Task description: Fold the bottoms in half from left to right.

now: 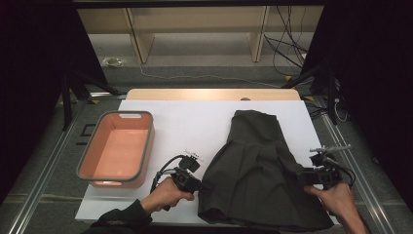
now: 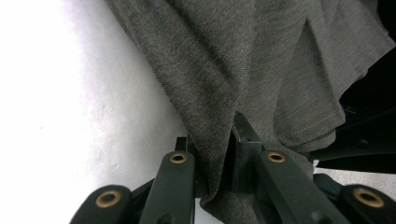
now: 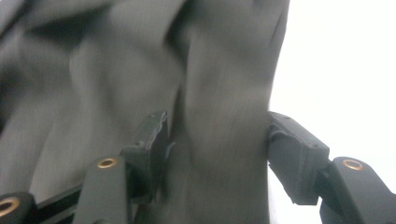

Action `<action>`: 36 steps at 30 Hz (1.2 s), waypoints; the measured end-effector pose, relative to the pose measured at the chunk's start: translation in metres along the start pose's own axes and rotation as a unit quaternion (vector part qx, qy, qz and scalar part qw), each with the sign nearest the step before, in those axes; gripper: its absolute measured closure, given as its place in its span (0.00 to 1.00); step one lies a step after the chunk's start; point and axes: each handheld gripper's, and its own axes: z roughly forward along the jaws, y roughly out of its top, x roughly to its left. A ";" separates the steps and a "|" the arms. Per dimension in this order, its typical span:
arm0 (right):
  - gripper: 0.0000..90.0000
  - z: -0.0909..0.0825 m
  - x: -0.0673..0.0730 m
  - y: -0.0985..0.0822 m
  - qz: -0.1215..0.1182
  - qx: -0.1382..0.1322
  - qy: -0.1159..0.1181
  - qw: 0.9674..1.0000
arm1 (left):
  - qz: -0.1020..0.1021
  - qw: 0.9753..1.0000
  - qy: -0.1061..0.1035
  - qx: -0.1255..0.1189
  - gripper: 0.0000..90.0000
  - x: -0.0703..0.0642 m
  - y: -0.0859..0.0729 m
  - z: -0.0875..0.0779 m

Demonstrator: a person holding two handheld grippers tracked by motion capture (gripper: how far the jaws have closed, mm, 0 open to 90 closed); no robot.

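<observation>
A dark grey-green garment (image 1: 258, 165) lies spread on the white sheet (image 1: 195, 122), right of centre. My left gripper (image 1: 198, 186) is at the garment's near left edge. In the left gripper view its jaws (image 2: 215, 154) are shut on a fold of the cloth (image 2: 224, 84), which is pinched between the pads. My right gripper (image 1: 303, 176) is at the garment's right edge. In the right gripper view its jaws (image 3: 217, 144) stand wide apart, with a ridge of blurred cloth (image 3: 224, 93) lying between them and the pads not pressing it.
An orange basket with a grey rim (image 1: 141, 151) stands on the sheet at the left. The wooden table edge (image 1: 209, 94) shows at the back. Metal rails run along both sides of the table, and tripod legs and cables stand beyond them.
</observation>
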 end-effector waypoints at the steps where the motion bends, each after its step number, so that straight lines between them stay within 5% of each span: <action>1: 0.46 0.000 -0.003 0.006 0.000 -0.008 -0.001 1.000 | 0.000 1.000 0.001 0.001 0.89 0.000 0.000 0.000; 11: 0.50 0.038 -0.016 0.060 -0.012 -0.017 -0.007 1.000 | 0.007 1.000 0.014 0.008 0.75 0.002 0.002 -0.002; 18: 0.60 0.064 -0.014 0.075 -0.021 0.004 -0.013 1.000 | 0.018 1.000 0.011 0.013 0.86 0.001 0.001 -0.003; 25: 0.96 0.079 -0.012 0.067 -0.027 0.050 -0.012 0.998 | 0.026 0.999 0.012 0.025 0.95 -0.001 -0.001 0.002; 32: 0.95 0.089 -0.004 0.060 -0.044 0.086 -0.018 0.995 | 0.027 0.999 0.013 0.029 0.95 -0.002 -0.002 0.005; 36: 0.73 0.080 -0.011 0.069 -0.028 0.059 -0.014 0.998 | 0.025 0.999 0.010 0.031 0.92 -0.001 -0.001 0.005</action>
